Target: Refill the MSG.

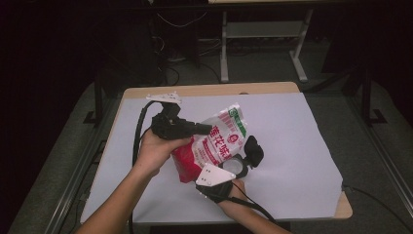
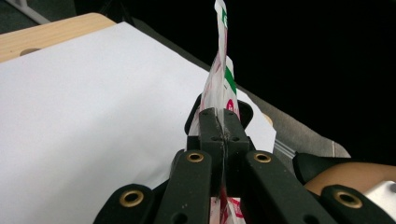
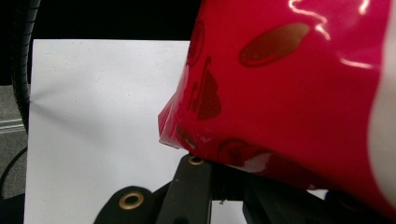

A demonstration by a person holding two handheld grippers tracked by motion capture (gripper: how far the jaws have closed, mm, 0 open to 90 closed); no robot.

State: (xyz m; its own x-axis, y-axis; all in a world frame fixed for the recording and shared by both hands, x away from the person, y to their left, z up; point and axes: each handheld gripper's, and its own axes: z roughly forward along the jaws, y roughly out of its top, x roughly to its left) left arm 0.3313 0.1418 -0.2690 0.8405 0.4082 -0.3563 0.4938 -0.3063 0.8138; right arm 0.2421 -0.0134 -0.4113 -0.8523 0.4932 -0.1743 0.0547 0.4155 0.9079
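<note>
Right tongs (image 3: 219,186) tips hidden behind red bag (image 3: 299,84) (edge-cropped)

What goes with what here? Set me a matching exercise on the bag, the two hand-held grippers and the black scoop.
Things:
1. left hand-held gripper
2. right hand-held gripper
3. bag
4. black scoop

States:
A. lying on the white sheet, right of the bag
B. red and white, held up off the table
C. shut on the bag's thin edge
D. at the bag's red lower end

Pairs: 1-C, 2-D, 3-B, 4-A
</note>
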